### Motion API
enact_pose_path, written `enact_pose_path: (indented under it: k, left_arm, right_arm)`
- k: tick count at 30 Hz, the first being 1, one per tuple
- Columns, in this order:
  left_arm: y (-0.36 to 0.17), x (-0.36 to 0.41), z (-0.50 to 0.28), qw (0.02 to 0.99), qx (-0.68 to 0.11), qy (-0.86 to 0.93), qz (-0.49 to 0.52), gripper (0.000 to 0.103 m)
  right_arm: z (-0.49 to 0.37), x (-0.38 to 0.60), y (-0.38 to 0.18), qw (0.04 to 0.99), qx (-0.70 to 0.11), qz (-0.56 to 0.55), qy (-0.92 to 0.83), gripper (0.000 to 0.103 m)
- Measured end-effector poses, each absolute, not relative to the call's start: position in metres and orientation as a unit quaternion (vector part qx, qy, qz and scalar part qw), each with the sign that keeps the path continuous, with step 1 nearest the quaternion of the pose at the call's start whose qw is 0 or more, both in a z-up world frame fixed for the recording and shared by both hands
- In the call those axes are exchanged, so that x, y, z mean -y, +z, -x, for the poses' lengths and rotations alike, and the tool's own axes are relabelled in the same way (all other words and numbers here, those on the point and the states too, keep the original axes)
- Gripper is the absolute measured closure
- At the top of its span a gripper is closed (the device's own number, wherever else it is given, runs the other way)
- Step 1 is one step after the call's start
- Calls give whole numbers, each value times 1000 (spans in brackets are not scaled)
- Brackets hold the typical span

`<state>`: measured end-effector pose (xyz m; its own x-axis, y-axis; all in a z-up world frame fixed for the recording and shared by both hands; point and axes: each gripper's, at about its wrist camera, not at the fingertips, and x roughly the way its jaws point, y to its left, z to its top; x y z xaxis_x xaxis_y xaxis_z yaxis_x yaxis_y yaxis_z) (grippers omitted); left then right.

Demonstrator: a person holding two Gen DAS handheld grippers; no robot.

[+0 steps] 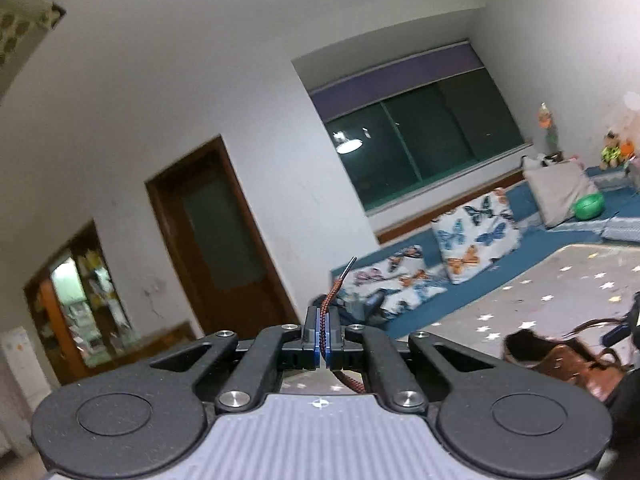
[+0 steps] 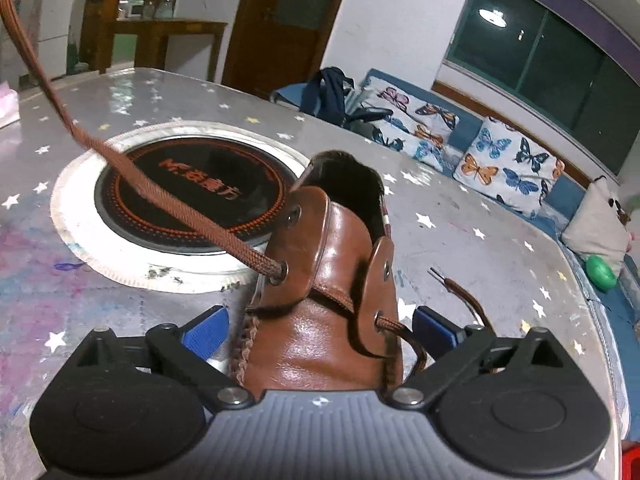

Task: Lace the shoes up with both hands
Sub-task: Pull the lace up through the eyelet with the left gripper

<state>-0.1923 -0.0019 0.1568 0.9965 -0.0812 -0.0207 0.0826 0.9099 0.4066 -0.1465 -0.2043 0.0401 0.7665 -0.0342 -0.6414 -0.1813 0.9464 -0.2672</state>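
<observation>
A brown leather shoe (image 2: 320,300) stands on the star-patterned table (image 2: 460,208), toe toward the right wrist camera. My right gripper (image 2: 320,330) is open, its blue pads (image 2: 206,330) on either side of the shoe's toe; I cannot tell if they touch it. A brown lace (image 2: 160,192) runs taut from the left eyelet up and off to the upper left. Its other end (image 2: 460,292) lies slack on the table at the right. My left gripper (image 1: 322,334) is shut on the lace (image 1: 334,292), held high; the tip sticks up past the fingers. The shoe (image 1: 560,354) shows low right there.
A round black induction plate (image 2: 192,192) in a white ring is set into the table behind the shoe. Beyond the table stand a blue bench with butterfly cushions (image 2: 508,168), a dark bag (image 2: 328,88), a wooden door (image 1: 224,232) and a window.
</observation>
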Motion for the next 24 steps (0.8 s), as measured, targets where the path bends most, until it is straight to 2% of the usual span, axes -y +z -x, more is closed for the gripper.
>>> enact_pose_path:
  k: [14, 24]
  left_arm:
    - [137, 1, 198, 962, 41, 23, -268, 101]
    - [134, -4, 200, 960, 38, 37, -274, 101]
  right_arm:
    - [137, 205, 32, 921, -357, 155, 6, 3]
    - [135, 206, 32, 921, -358, 151, 7, 2]
